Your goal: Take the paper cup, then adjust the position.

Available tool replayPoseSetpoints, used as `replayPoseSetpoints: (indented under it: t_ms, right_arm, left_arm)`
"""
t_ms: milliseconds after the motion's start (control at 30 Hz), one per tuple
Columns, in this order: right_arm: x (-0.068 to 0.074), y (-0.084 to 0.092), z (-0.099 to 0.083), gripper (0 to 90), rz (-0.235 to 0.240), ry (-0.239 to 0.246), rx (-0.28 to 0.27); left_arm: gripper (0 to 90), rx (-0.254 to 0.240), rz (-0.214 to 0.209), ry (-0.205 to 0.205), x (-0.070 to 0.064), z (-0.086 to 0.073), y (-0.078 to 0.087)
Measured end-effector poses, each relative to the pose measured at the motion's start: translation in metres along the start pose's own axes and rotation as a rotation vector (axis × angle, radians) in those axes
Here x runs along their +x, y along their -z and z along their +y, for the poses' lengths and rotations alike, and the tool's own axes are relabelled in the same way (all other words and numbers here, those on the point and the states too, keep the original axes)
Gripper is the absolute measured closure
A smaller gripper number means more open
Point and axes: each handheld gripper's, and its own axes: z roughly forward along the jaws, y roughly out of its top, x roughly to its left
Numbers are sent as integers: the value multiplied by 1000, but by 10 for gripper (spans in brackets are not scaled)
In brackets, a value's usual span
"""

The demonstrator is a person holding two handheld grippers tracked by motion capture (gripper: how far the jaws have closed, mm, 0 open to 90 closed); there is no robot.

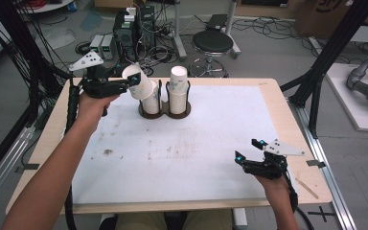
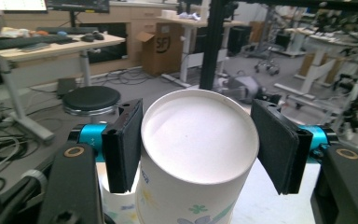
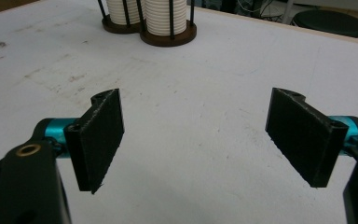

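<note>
L gripper [image 1: 135, 80] jaws clamp paper cup [image 1: 139, 82], tilted, mouth toward camera, just above left stack in cup holder [image 1: 165, 114] at bench far edge. R gripper [image 1: 248, 149] jaws open, empty, well apart, near edge.

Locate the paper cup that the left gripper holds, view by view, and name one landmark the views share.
High view: paper cup, upper left, tilted, above the two-slot cup holder.
Left gripper view: centre, its open mouth facing the camera, clamped between the black jaws.
Right gripper view: not in it.
Shared landmark: the cup holder, at top in the right gripper view.
</note>
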Motion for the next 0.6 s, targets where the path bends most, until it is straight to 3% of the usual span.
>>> replayPoseSetpoints:
  t_ms: [200,600]
  right_arm:
    - [2,-3,0,198,11,11,9]
    - [8,-9,3,198,43,26,8]
  left_arm:
    - [369,14,-41,-25,-11,-13,10]
    - [368,10,-99,-23,-27,-38,18]
